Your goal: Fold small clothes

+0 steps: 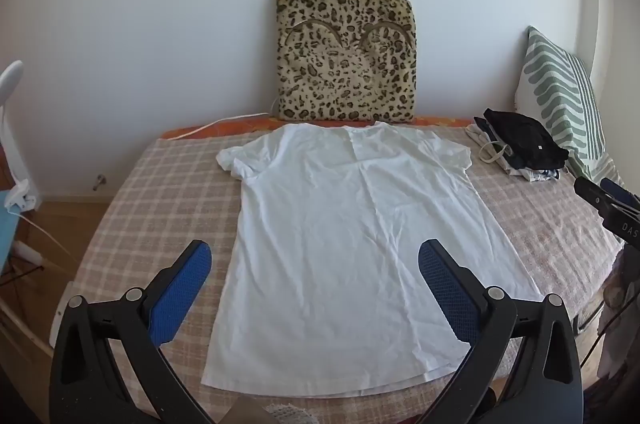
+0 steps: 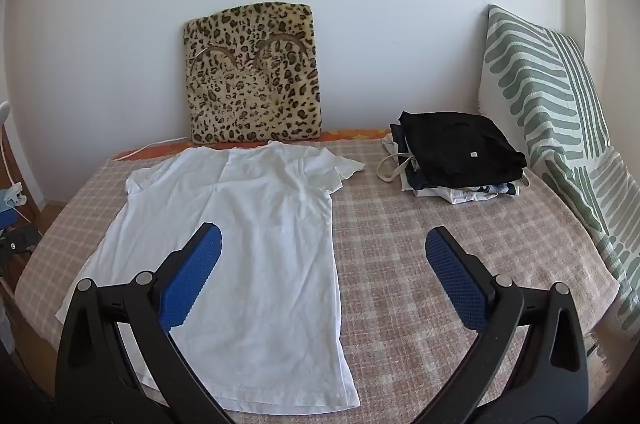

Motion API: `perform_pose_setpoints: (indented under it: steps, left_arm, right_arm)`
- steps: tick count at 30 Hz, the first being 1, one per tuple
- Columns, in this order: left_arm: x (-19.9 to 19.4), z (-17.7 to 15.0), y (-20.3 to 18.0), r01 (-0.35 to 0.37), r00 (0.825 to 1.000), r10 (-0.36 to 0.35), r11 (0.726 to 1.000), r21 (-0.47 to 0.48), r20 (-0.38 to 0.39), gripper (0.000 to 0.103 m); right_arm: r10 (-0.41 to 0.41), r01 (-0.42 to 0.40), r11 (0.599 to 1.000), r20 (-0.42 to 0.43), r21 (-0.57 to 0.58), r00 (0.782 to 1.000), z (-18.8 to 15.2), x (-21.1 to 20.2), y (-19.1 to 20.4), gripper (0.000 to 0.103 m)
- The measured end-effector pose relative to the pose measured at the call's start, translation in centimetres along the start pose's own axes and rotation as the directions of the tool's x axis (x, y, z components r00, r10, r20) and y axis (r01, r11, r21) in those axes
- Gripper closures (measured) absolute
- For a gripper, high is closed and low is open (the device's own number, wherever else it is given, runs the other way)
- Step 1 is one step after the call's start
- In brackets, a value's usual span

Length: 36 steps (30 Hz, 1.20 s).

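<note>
A white short-sleeved cotton T-shirt (image 1: pixel 352 216) is spread flat, lightly creased, on a bed covered with a beige-and-white checked blanket (image 1: pixel 160 192). Its neckline is turned toward the white wall and its hem lies near the front edge of the bed. Both sleeves are laid out to the sides.

The left gripper (image 1: pixel 316 264), black with blue textured pads, is held above the lower half of the shirt with its jaws wide apart; nothing is clamped between them. The right gripper (image 2: pixel 324 252), of the same make, is held over the shirt's right edge and the bare blanket beside it, its jaws likewise spread wide and empty.

A leopard-print plush cushion (image 1: pixel 346 54) is propped upright against the wall just behind the shirt's collar. To the right, a pile of folded clothes topped by a black garment (image 2: pixel 460 148) is seen on the blanket, well apart from the shirt. A white pillow with green stripes (image 2: pixel 548 112) is leaned at the bed's right end, beside that pile.
</note>
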State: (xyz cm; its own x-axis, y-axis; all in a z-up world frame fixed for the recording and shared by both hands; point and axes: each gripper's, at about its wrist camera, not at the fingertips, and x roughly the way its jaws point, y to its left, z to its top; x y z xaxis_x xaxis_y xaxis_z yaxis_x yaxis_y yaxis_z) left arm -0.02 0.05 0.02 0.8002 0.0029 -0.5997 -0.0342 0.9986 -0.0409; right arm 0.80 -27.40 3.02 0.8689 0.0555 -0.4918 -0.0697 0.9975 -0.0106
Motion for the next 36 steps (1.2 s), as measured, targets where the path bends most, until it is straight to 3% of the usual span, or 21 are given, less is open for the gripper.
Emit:
perform_pose_setpoints:
  steps: [11,36]
  left_arm:
    - [0.3,1.0,0.4,0.013,1.000,-0.012,1.000,0.026,-0.023,0.000]
    - [-0.7,0.5,-0.3,0.006,1.000,-0.006,1.000,0.029,0.018,0.000]
  right_arm:
    - [-0.002,0.002,1.000,0.010,0.005,1.000,0.3,-0.2,-0.1,0.000]
    - [0.008,-0.008,1.000,-0.001,0.018,1.000,0.0,0.3,-0.3,0.000]
